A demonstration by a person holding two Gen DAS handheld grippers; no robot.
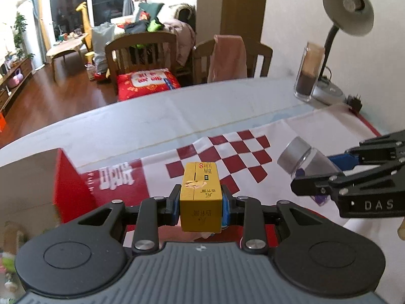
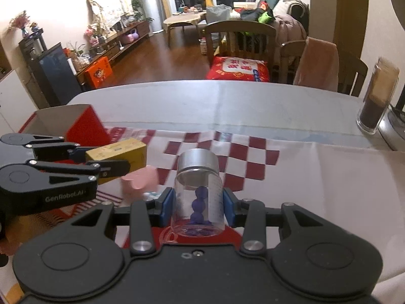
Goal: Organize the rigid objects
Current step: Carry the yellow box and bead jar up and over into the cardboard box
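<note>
Yellow cardboard fills the left gripper (image 1: 201, 204): a small yellow carton (image 1: 200, 197) printed with Chinese characters sits clamped between its blue-padded jaws, held clear above the desk (image 1: 157, 116). The right gripper (image 2: 198, 205) has its jaws closed on a clear glass jar (image 2: 197, 192) with a silver screw lid, purple pieces loose inside; the jar tips forward with its lid pointing away from the hand. Both items hang over a red-and-white checked cloth (image 1: 243, 152) that covers the near part of the desk. An open red cardboard box (image 2: 73, 124) stands toward the desk's left edge, the likely place for sorting. A pink cup (image 2: 140, 181) rests on the cloth near the left gripper. At the far right corner stand a tall glass container (image 1: 307, 76) and a desk lamp (image 1: 348, 10). Risks: the smooth, tilted jar could slide from the pads, and the two grippers, close together, could knock each other or the pink cup on the way to the box.
</note>
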